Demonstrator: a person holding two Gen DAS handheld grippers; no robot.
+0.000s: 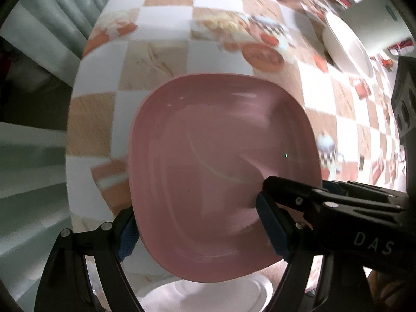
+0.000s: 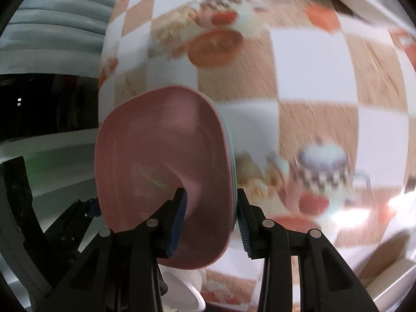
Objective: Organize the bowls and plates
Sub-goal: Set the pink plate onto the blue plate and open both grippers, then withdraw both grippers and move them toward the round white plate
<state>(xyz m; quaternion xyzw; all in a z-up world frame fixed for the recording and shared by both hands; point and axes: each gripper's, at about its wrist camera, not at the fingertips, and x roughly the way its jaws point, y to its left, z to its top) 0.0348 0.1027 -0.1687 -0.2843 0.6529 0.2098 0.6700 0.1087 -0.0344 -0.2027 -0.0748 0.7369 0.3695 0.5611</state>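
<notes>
A pink square plate (image 1: 215, 143) hangs above the checked tablecloth (image 1: 161, 59); pale blue rims of more plates show stacked under it (image 2: 232, 161). My left gripper (image 1: 195, 204) points down at it. One blue pad lies against the plate's outer left edge and the other rests on its inside, so it is shut on the plate. My right gripper (image 2: 210, 195) is shut on the stack's near rim, with one finger inside the pink plate (image 2: 161, 161) and one underneath. The right gripper (image 1: 267, 186) shows from the side in the left wrist view. A left finger (image 2: 92, 206) shows at the plate's far edge.
A white plate (image 1: 208, 296) lies on the table straight below the held stack, also seen as the white plate (image 2: 182, 293). A white bowl (image 1: 348, 44) and a pale box (image 1: 377, 18) stand at the back right. The table's edge (image 1: 75, 98) runs along the left.
</notes>
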